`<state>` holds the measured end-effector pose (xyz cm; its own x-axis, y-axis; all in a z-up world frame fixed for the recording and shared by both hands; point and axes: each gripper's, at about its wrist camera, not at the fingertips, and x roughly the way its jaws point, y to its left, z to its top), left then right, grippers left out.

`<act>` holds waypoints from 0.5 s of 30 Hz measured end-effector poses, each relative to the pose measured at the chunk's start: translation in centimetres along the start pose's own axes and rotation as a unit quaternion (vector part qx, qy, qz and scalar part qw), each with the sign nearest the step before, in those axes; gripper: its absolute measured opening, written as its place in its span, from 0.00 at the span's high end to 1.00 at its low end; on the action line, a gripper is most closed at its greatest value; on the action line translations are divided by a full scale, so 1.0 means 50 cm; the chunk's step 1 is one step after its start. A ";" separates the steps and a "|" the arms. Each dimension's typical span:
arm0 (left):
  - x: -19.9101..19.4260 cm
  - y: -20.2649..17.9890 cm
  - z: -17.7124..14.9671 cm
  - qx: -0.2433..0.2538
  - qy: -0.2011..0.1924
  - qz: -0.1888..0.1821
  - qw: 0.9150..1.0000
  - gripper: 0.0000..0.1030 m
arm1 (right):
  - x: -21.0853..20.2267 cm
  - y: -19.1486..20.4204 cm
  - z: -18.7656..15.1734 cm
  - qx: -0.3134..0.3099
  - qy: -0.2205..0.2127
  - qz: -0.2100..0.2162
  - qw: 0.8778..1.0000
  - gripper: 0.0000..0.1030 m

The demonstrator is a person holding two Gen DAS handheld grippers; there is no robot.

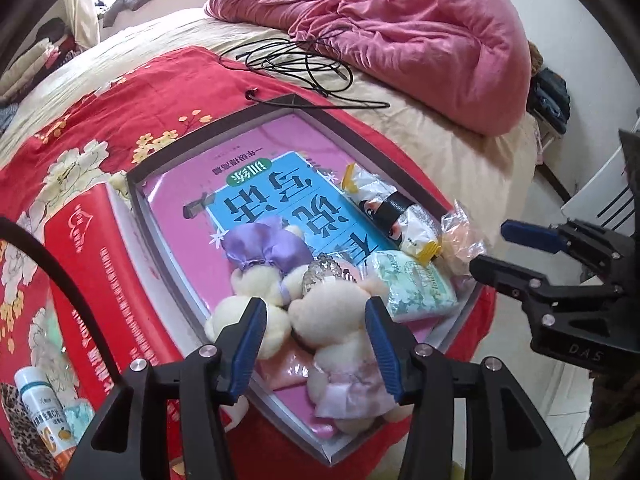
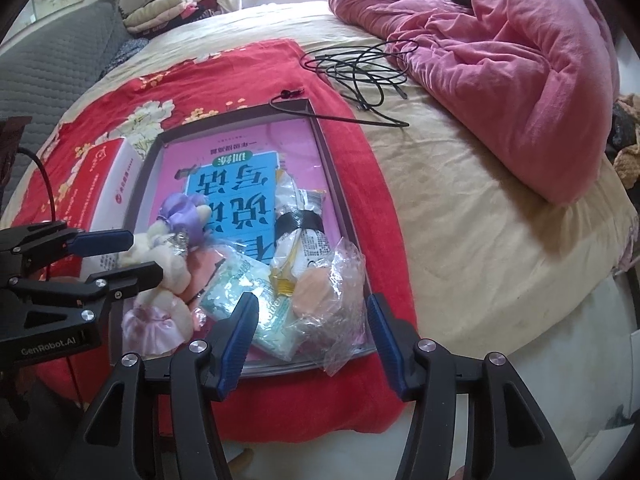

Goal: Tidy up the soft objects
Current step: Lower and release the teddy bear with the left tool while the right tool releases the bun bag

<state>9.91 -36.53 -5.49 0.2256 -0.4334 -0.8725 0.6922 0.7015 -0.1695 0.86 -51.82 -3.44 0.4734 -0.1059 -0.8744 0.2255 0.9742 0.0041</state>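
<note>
Left claw [image 1: 316,344] spread wide over two plush bears in a shallow tray.

The pink-skirted bear [image 1: 340,344] lies between its blue fingers [image 1: 250,344], touching neither; the purple-dressed bear [image 1: 260,264] lies just beyond. A tissue pack [image 1: 412,284] and wrapped snack [image 1: 396,212] sit on the book [image 1: 288,200] inside the tray [image 1: 136,188], on the red blanket [image 1: 120,112]. The right claw [image 1: 500,248] hovers at the tray's right edge.

Home bedroom. Bed [image 2: 460,220] with beige sheet filled most of view; rumpled pink duvet [image 2: 520,72] heaped at far side; red floral blanket [image 2: 248,68] spread across near part. Folded clothes [image 2: 168,10] stacked by bright window; grey quilted cushion [image 2: 56,52] at edge; black cable [image 2: 360,64] lay loose on sheet
</note>
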 end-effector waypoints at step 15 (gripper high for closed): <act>-0.110 0.048 -0.009 -0.056 -0.032 -0.020 0.998 0.34 | -0.038 0.048 0.008 -0.023 -0.020 0.003 1.000 0.31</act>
<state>10.01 -32.20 -1.30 0.2463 -0.4948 -0.8334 0.6216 0.7404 -0.2558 0.84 -49.36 -1.56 0.5079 -0.1069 -0.8547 0.1844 0.9828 -0.0134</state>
